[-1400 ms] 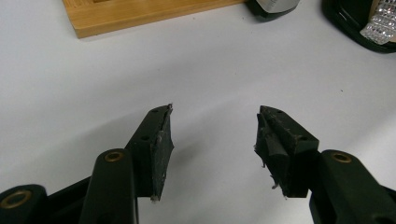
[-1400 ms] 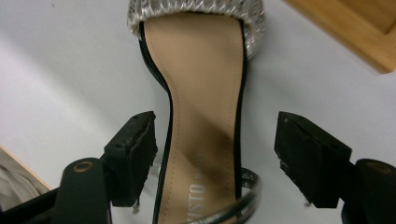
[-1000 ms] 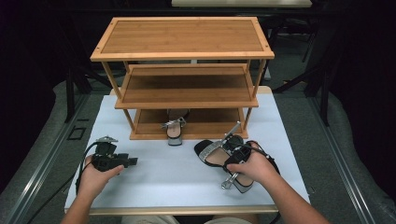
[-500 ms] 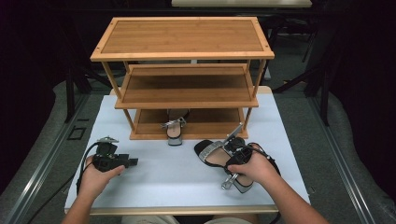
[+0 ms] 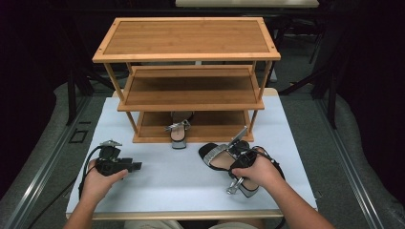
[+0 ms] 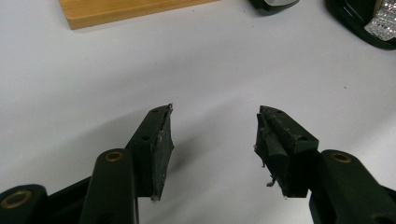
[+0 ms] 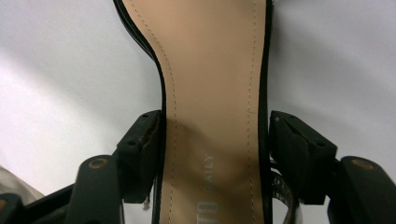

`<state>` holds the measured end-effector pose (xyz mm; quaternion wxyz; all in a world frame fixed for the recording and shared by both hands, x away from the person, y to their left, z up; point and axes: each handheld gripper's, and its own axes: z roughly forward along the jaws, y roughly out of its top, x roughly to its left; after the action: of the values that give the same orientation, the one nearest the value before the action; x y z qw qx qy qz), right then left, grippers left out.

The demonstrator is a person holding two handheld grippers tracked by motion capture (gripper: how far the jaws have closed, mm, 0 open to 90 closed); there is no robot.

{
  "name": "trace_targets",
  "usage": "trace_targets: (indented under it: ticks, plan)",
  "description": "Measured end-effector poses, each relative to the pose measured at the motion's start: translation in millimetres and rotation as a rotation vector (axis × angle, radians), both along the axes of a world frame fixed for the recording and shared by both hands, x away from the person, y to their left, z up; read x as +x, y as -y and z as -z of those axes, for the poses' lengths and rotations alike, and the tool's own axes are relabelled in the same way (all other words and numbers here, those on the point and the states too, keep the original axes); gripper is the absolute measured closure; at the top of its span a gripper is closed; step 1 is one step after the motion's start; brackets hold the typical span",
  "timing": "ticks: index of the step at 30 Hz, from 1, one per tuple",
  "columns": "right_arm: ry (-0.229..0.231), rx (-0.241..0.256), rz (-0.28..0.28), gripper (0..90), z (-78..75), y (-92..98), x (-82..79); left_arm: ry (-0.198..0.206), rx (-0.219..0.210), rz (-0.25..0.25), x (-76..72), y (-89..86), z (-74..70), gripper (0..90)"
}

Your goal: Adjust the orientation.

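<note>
- Sandal (image 7: pixel 212 93) lies on the white table (image 5: pixel 157 186) before the bamboo shoe rack (image 5: pixel 191 90), long axis running straight ahead of your right gripper (image 7: pixel 215 154)
- Its jaws straddle the insole waist, seemingly closing on it
- Your left gripper (image 6: pixel 212 140) rests open, empty, well apart

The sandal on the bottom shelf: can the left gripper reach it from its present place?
Probably yes. The left gripper is open and holds nothing, and bare white table lies between it and the sandal on the bottom shelf, whose toe juts over the shelf's front edge. The middle shelf above limits a descent from above.
</note>
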<state>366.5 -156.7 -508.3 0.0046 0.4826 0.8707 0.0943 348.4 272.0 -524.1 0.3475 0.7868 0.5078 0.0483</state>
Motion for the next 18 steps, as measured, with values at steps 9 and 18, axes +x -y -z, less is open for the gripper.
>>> trace_targets:
  ticks: [9, 18]
  plan:
    - [-0.009, 0.022, -0.012, 41.4, -1.5, -1.7, -1.0, 0.0, -0.001, -0.003, 0.0, -1.2, 0.4, 45.8]
    - [0.027, 0.033, -0.006, 41.9, -1.2, 0.0, -4.5, -0.005, -0.004, -0.003, 0.3, -1.4, 1.3, 45.8]
